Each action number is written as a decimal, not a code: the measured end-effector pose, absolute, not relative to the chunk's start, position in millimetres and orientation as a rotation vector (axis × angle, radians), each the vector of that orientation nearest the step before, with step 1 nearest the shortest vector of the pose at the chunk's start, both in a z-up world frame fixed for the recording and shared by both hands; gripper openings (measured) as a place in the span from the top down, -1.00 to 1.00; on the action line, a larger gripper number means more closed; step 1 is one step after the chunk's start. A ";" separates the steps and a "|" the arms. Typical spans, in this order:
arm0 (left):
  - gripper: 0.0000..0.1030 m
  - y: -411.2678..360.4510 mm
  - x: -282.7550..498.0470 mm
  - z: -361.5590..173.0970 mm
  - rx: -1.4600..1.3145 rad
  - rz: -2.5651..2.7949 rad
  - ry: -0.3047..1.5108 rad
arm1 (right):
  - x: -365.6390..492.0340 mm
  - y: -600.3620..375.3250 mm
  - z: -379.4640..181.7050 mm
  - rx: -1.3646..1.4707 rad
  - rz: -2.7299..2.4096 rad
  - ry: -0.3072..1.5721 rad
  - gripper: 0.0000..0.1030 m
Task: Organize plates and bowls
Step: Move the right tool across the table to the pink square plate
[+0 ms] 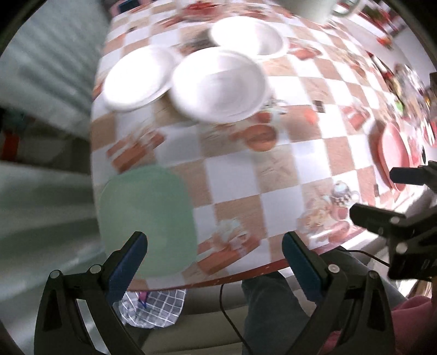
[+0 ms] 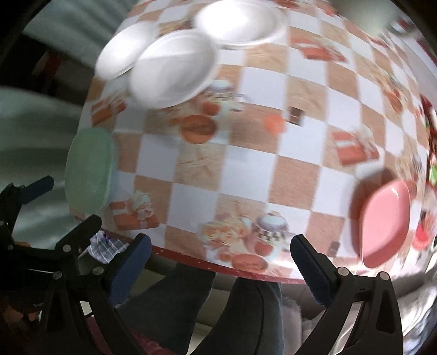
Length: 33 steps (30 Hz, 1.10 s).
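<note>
Three white dishes sit at the far left of the checkered table: a plate (image 1: 136,79), a bowl (image 1: 218,84) and a second bowl (image 1: 248,37) behind it. They also show in the right wrist view: the plate (image 2: 123,52), the bowl (image 2: 174,68), the rear bowl (image 2: 240,23). A green plate (image 1: 147,218) (image 2: 90,169) lies at the near left edge. A pink plate (image 1: 393,155) (image 2: 385,221) lies at the right. My left gripper (image 1: 214,251) is open and empty above the near table edge, beside the green plate. My right gripper (image 2: 221,255) (image 1: 382,196) is open and empty at the near edge.
The table (image 1: 273,169) has a red rim at its near edge. A grey-green mug (image 1: 314,8) stands at the far side. A checked cloth (image 1: 155,303) hangs under the table near the person's legs (image 2: 218,314). Cluttered items line the far right edge.
</note>
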<state>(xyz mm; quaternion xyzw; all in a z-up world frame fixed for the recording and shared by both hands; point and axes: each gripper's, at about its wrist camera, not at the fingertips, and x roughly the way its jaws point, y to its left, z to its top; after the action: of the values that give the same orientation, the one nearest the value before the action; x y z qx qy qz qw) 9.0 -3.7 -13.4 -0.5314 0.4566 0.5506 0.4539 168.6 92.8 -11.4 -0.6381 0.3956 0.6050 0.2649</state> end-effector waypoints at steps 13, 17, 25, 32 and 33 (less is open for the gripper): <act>-0.93 62.2 102.1 -22.8 -1.130 1.132 1.282 | 341.8 132.7 -18.6 -1.345 1.258 1.358 -0.99; -0.93 83.2 139.0 -23.5 -1.071 1.058 1.315 | 386.3 133.2 -26.2 -1.273 1.166 1.410 -0.99; -0.93 119.2 206.3 -30.0 -0.968 0.950 1.371 | 438.1 134.4 -35.5 -1.188 1.050 1.477 -0.99; -0.93 147.0 248.5 -46.6 -0.912 0.915 1.416 | 474.1 141.5 -49.9 -1.128 0.970 1.515 -0.99; -0.93 150.6 251.9 -48.9 -0.910 0.916 1.421 | 477.6 143.9 -52.1 -1.117 0.963 1.520 -0.99</act>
<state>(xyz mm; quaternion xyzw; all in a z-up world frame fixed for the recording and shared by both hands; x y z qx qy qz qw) 251.9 150.6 -48.9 -0.3882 0.6064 0.3907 0.5735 477.6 143.9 -52.1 -0.4597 0.6258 0.3965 0.4898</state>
